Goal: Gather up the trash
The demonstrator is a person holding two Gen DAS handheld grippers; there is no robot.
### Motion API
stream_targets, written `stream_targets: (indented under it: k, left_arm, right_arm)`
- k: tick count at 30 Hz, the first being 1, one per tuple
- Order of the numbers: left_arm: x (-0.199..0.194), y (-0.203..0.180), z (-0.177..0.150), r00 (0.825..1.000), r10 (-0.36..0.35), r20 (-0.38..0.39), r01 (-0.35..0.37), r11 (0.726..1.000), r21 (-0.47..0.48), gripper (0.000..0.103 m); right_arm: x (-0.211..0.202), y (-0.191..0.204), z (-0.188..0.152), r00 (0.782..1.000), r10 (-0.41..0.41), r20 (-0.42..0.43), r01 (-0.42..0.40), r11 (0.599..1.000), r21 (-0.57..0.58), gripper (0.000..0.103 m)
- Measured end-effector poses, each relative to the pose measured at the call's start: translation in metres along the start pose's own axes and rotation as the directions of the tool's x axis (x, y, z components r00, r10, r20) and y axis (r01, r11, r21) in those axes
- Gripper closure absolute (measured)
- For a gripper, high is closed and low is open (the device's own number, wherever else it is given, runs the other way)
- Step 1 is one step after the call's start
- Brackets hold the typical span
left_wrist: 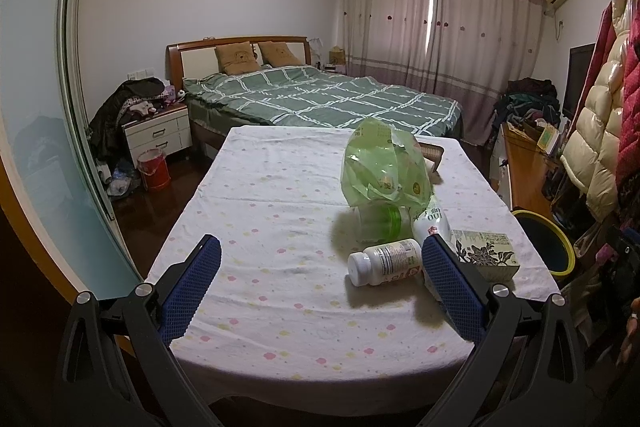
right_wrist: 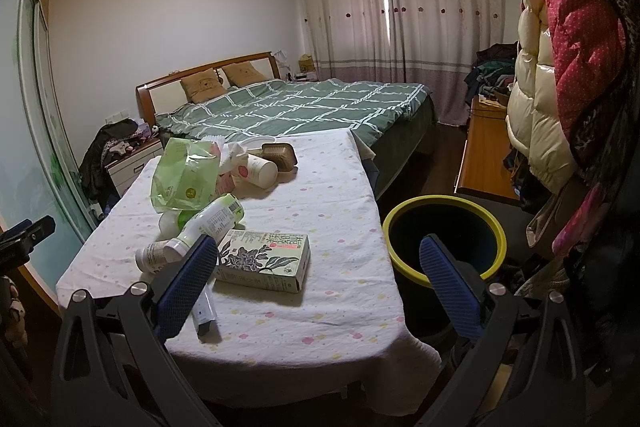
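left gripper (left_wrist: 320, 279) – spread, empty | right gripper (right_wrist: 318, 275) – spread, empty | white bottle (left_wrist: 434, 223) reads "100"

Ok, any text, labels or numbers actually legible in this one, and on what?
"100": on the white bottle lying under the green plastic bag.
Floral box: large printed characters, too blurred to read.
Pill bottle: label print too small to read.
Green plastic bag: round logo, not legible.
Nothing else carries readable text.
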State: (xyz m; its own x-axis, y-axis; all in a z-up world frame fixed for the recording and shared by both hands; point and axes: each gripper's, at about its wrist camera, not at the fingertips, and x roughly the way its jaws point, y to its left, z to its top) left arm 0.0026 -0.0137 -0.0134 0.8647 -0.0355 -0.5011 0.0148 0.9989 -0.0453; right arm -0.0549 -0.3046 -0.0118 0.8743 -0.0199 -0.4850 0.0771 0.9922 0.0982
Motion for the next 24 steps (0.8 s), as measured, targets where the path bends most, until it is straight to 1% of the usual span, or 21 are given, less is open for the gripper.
stream_targets:
  k: [8, 13, 19, 24]
  left_arm:
    - [0.003, 0.0, -0.001, 1.0, 0.002, -0.004, -0.002, 1.0, 0.004, 0.004]
    - [0.012, -0.004, -0.004, 1.0, -0.005, -0.021, 0.006, 1.0, 0.015, 0.004]
    - [0.032, -0.01, 0.005, 0.999, -0.019, -0.048, 0.021, 0.999, 0.033, 0.004]
    - [0.057, -0.015, 0.007, 0.996, -0.031, -0.08, 0.035, 0.998, 0.047, 0.004]
  right_arm:
    - [0.0, 0.0, -0.001, 1.0, 0.001, -0.001, -0.001, 1.0, 0.001, 0.006]
    - [0.004, -0.003, -0.002, 1.0, -0.001, -0.008, 0.001, 1.0, 0.006, 0.006]
    - [0.013, -0.007, -0.003, 1.0, -0.002, -0.029, 0.003, 1.0, 0.013, 0.006]
    - [0.024, -0.01, -0.004, 0.999, -0.011, -0.052, 0.012, 1.0, 0.02, 0.006]
